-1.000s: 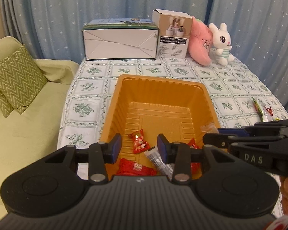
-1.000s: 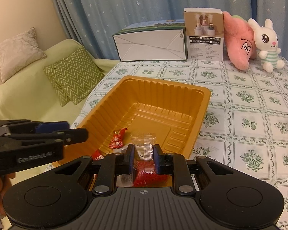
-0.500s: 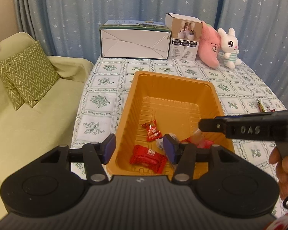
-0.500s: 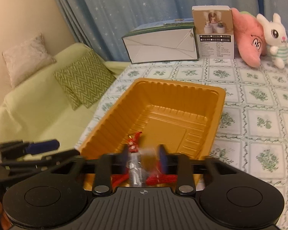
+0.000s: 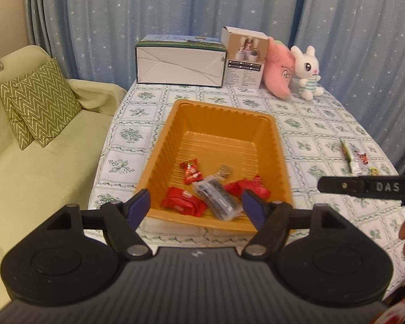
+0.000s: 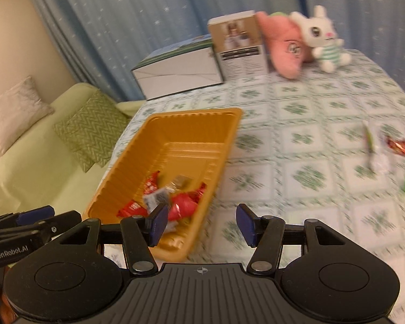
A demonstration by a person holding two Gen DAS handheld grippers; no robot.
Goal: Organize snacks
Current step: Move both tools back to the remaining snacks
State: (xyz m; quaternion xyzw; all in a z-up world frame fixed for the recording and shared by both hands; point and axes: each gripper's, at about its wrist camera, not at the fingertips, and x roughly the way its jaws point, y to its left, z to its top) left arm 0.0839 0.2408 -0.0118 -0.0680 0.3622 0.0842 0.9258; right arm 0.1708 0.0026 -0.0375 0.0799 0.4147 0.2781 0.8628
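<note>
Orange ribbed plastic tray [image 5: 224,124], glossy. Inside: red foil-wrapped candies [image 5: 182,202] w/ white print, plus a clear packet w/ dark grey contents [image 5: 216,197]. White tablecloth [image 5: 305,145], green leaf motifs in a grid of thin green lines. Blue curtain [image 5: 108,13] w/ small white stars. Pale green sofa [image 5: 40,167]; green cushion [image 5: 43,100] w/ white zigzag pattern. Pink plush toy [image 5: 279,73]; white plush rabbit [image 5: 306,70], green-striped top. White carton [image 5: 181,67] w/ dark green edging. Loose wrappers [image 6: 397,145] on the cloth: red, yellow-green; blurred.
</note>
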